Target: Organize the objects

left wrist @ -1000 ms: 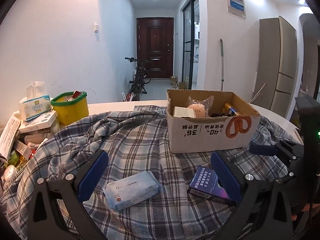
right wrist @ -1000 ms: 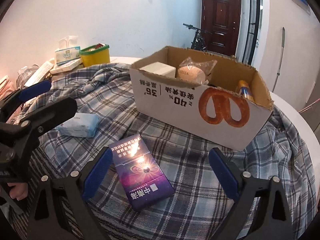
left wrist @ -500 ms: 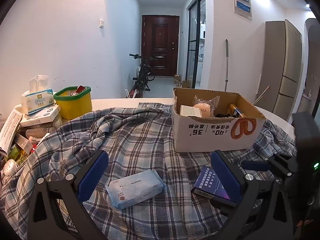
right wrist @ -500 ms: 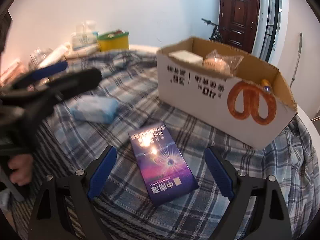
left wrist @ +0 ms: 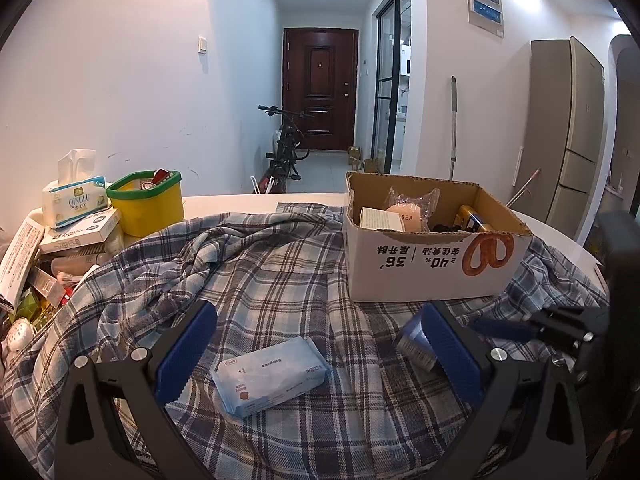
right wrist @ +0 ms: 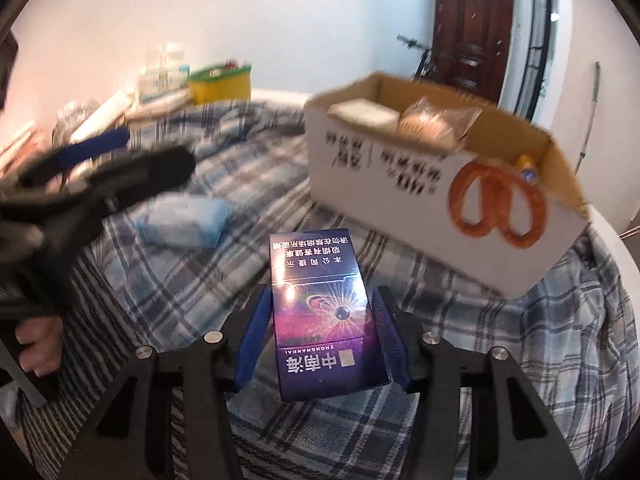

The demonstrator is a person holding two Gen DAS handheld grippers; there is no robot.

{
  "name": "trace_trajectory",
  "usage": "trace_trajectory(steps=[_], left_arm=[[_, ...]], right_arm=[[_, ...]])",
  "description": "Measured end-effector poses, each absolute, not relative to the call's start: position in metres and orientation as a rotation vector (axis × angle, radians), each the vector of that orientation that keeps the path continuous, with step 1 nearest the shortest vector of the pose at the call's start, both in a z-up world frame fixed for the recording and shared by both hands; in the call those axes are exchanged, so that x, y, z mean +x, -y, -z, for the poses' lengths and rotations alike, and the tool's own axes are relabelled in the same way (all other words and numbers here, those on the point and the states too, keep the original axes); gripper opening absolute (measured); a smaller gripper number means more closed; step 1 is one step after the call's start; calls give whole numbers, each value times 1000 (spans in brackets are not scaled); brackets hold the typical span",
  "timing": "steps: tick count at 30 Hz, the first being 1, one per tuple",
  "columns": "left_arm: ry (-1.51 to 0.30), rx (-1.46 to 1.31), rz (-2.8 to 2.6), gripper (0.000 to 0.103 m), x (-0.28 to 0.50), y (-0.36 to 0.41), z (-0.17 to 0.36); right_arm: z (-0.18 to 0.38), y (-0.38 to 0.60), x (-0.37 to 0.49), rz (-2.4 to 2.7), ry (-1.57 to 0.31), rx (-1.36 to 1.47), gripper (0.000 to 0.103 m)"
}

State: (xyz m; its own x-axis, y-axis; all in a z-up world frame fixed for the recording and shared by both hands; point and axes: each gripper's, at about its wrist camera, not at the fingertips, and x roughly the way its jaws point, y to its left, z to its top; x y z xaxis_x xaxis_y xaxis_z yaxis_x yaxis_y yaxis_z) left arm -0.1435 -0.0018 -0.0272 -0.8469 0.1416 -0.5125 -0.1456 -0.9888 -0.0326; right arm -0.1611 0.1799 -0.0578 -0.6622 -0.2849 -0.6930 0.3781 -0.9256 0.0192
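A purple cigarette box [right wrist: 324, 312] sits between the blue pads of my right gripper [right wrist: 322, 300], which is shut on its long sides just above the plaid cloth [right wrist: 248, 184]. In the left wrist view only one end of that box [left wrist: 412, 340] shows behind my own right finger. The left gripper [left wrist: 316, 320] is open and hovers over a pale blue wipes pack [left wrist: 272, 376] without touching it. An open cardboard box [left wrist: 420, 264] with a pretzel print stands behind, holding a wrapped bun, a white carton and a can.
At the left edge of the table are a yellow tub with a green rim [left wrist: 146, 204], a tissue box [left wrist: 74, 200] and a heap of small cartons [left wrist: 24, 256]. The white round table rim [left wrist: 240, 202] shows beyond the cloth. A hand [right wrist: 36, 344] grips the left handle.
The right gripper's jaws have come together onto the purple box, which lay loose between them before. The left gripper has stayed over the wipes pack.
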Motion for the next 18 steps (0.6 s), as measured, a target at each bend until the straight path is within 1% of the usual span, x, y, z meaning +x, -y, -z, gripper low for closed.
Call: trace_trajectory(steps=[2, 6, 14, 18], left_arm=[[-15, -792, -2887, 103, -143, 3, 27], [-47, -761, -2896, 103, -139, 0, 25], [-41, -775, -2901, 103, -141, 3, 25], [-48, -769, -2912, 103, -140, 2, 24]], right_arm=[[50, -187, -159, 2616, -148, 990, 51], [36, -195, -154, 2691, -150, 889, 51], [38, -223, -171, 2687, 59, 993, 51], [37, -232, -172, 2733, 115, 984, 51]])
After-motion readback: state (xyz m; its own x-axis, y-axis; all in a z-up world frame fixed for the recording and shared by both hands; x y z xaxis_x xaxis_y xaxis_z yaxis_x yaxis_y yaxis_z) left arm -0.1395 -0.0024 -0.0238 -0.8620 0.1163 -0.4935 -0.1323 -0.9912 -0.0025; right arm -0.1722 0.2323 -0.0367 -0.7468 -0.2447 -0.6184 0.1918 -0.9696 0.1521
